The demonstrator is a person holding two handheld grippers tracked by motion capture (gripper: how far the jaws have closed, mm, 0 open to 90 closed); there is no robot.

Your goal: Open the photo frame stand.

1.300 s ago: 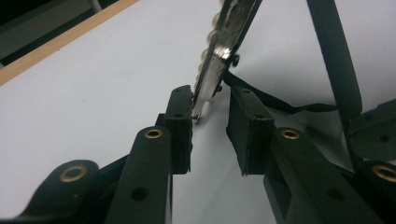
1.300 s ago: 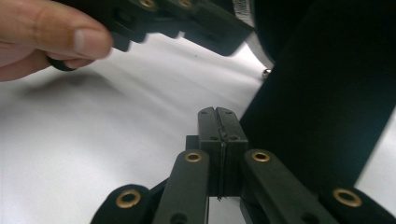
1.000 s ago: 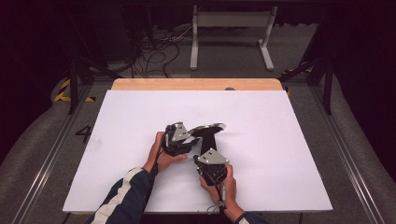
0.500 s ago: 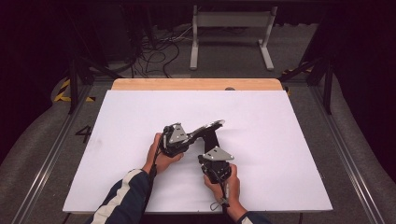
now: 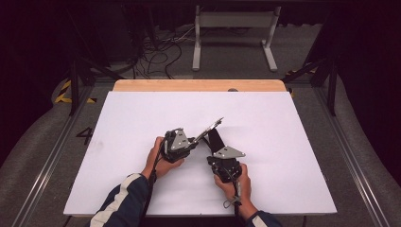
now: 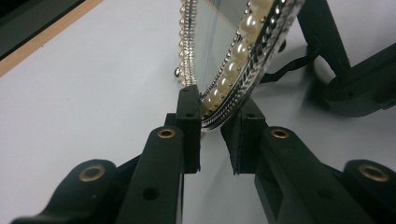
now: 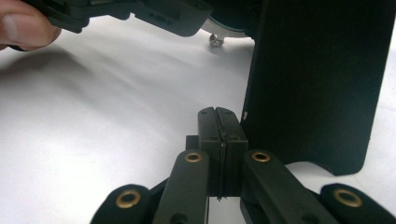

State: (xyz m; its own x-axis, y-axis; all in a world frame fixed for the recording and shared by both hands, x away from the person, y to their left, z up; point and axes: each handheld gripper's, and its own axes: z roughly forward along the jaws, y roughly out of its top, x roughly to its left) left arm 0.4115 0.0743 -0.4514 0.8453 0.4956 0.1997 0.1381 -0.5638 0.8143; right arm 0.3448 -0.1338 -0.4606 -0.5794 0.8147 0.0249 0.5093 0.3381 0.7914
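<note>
Here, on the left of the white bench [image 5: 142, 189], your left hand [image 5: 158, 158] holds the left tongs [image 5: 196, 138] aimed right and away from you, and their jaws bracket the lower rim of a pearl-edged picture frame [image 6: 243, 51]; in the left gripper view the left jaw presses the rim while the right jaw stands a sliver off it, so you cannot call it a firm clamp, more a loose pinch that keeps the frame tilted up off the bench. From above, the frame [image 5: 209, 130] reads as a thin slanted edge near the middle of the bench, raised at its far end, probably so its back is reachable. Behind it a black stand flap [image 7: 317, 84] hangs down to the surface, likely the prop you mean to set. Further right, your right hand [image 5: 234, 182] carries the right tongs [image 7: 219, 123], jaws pressed together with nothing visible between them, sitting just beside the flap's near edge. That closed tip seems placed to nudge the flap outward instead of gripping it, while your left side steadies the frame against the push.
</note>
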